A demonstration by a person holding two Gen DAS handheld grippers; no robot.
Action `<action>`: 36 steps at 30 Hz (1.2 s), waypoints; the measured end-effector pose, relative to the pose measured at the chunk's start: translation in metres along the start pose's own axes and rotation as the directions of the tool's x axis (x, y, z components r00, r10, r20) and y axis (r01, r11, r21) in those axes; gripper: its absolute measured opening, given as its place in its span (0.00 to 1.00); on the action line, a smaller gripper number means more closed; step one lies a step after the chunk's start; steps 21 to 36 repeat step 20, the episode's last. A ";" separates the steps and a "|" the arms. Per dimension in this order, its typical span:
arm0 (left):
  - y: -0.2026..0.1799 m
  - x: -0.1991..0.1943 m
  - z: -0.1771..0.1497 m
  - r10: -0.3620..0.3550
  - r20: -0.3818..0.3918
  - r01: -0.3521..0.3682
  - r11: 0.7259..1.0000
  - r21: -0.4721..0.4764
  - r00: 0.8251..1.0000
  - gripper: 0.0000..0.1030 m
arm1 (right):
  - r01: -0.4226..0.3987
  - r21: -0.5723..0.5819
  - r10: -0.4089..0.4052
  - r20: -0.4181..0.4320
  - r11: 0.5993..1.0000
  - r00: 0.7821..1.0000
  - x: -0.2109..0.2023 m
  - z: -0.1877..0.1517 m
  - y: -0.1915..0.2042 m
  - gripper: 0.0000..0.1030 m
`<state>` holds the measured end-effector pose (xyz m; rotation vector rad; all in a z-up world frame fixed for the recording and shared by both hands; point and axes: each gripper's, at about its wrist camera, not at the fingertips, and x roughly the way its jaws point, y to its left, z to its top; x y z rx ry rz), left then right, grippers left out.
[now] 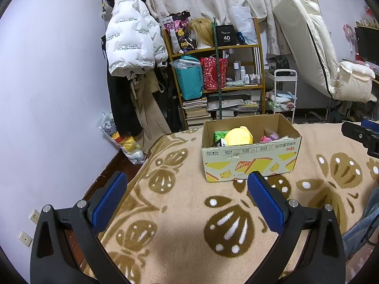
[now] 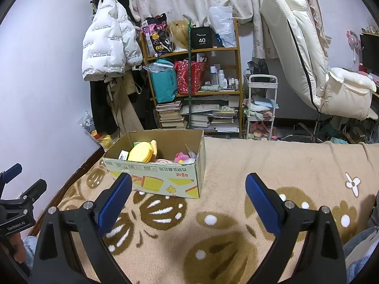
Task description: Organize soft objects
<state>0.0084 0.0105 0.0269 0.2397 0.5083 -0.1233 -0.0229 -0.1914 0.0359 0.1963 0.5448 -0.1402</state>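
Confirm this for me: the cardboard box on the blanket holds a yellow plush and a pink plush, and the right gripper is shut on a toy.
Not quite. The right wrist view shows the right gripper open and empty, its blue pads spread above the blanket. The rest stands: the cardboard box sits on the blanket and holds a yellow plush and a pink plush.

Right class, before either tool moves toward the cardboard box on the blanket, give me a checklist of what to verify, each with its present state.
1. Left tool open and holding nothing: ok.
2. Right tool open and holding nothing: ok.
3. Cardboard box upright on the blanket, top open: ok.
4. Yellow plush and pink plush inside the box: ok.
5. Blanket between tools and box free of loose items: ok.
6. Soft objects left outside the box to collect: cannot tell.
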 end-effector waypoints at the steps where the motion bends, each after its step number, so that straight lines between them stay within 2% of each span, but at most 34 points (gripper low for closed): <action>1: 0.000 0.001 0.000 -0.001 -0.002 0.001 1.000 0.000 1.000 0.97 | -0.001 0.000 0.001 0.001 1.000 1.000 0.000 0.000 0.000 0.98; 36: -0.002 0.001 -0.001 0.001 -0.002 -0.001 1.000 0.004 1.000 0.97 | -0.001 0.000 0.001 -0.001 1.000 1.000 0.000 0.002 -0.002 0.98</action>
